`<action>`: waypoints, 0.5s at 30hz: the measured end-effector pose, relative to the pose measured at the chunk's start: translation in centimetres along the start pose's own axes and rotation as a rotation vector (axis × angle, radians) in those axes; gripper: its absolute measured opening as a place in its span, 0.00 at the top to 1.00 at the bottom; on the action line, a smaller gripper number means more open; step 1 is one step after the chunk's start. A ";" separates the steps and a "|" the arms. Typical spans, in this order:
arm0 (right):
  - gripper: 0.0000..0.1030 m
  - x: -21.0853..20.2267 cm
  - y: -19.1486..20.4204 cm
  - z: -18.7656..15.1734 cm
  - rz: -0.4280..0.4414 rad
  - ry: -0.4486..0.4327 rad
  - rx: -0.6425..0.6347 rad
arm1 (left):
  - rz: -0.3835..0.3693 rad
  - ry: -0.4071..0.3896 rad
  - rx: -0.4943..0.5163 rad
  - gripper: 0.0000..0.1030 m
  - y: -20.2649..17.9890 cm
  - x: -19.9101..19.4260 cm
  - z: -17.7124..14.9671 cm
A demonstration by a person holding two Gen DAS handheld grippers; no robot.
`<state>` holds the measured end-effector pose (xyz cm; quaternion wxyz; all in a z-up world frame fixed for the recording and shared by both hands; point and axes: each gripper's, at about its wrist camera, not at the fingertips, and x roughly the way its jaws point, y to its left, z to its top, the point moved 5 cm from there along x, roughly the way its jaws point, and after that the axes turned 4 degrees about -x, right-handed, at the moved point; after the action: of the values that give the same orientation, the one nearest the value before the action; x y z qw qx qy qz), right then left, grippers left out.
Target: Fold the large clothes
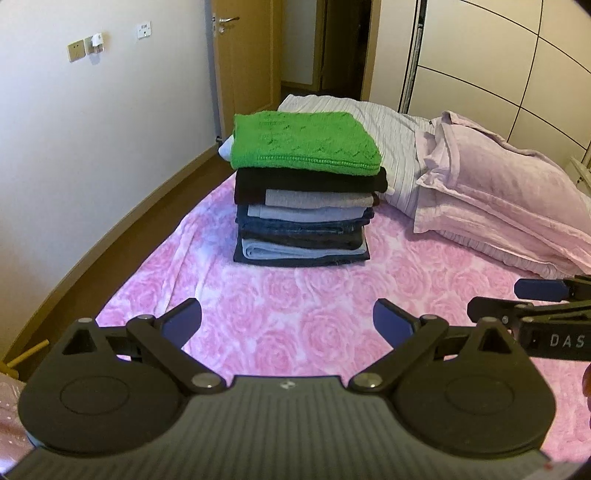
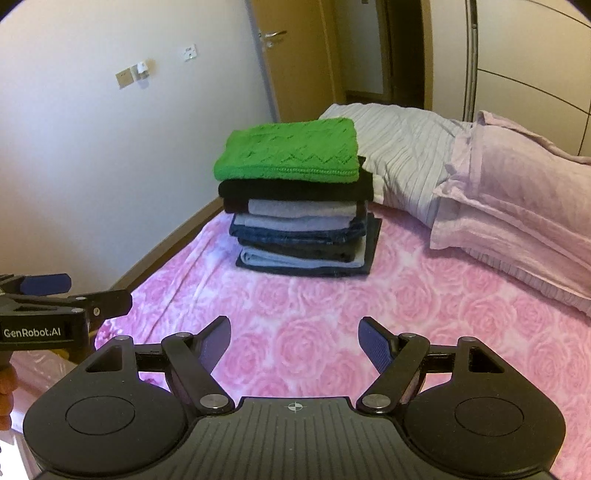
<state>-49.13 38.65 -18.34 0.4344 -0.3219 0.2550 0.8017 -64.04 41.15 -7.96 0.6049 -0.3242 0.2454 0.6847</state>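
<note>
Folded clothes stack (image 1: 303, 192), green knit (image 1: 306, 142) on top, sits mid-bed on pink rose blanket (image 1: 295, 314), edges fairly square. Pillows (image 1: 491, 199) just beside on right. Bare blanket in front. Left gripper (image 1: 287, 325) & right gripper (image 2: 294, 343) wide apart, empty, hovering side by side.

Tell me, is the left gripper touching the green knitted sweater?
Apart. The left wrist view shows the open left gripper over bare pink blanket, short of the green knitted sweater.

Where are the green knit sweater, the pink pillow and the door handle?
green knit sweater (image 1: 306, 142): left wrist view, top face.
pink pillow (image 2: 517, 192): right wrist view, middle of its cover.
door handle (image 1: 227, 20): left wrist view, lever.
</note>
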 end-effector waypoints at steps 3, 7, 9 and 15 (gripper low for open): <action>0.29 0.2 0.1 -0.2 0.001 0.008 -0.011 | -0.006 0.011 -0.008 0.05 0.0 0.1 -0.2; 0.29 0.5 0.2 -0.3 0.002 0.014 -0.026 | -0.005 0.015 -0.009 0.05 0.0 0.2 -0.3; 0.29 0.7 0.2 -0.2 0.002 0.016 -0.024 | -0.006 0.020 -0.008 0.05 0.0 0.4 -0.3; 0.29 1.1 0.0 0.3 0.006 0.014 -0.019 | -0.002 0.029 0.000 0.05 -0.2 0.8 -0.1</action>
<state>-49.65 39.49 -18.94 0.4271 -0.3308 0.2513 0.8031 -63.90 41.65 -8.65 0.6018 -0.3345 0.2538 0.6794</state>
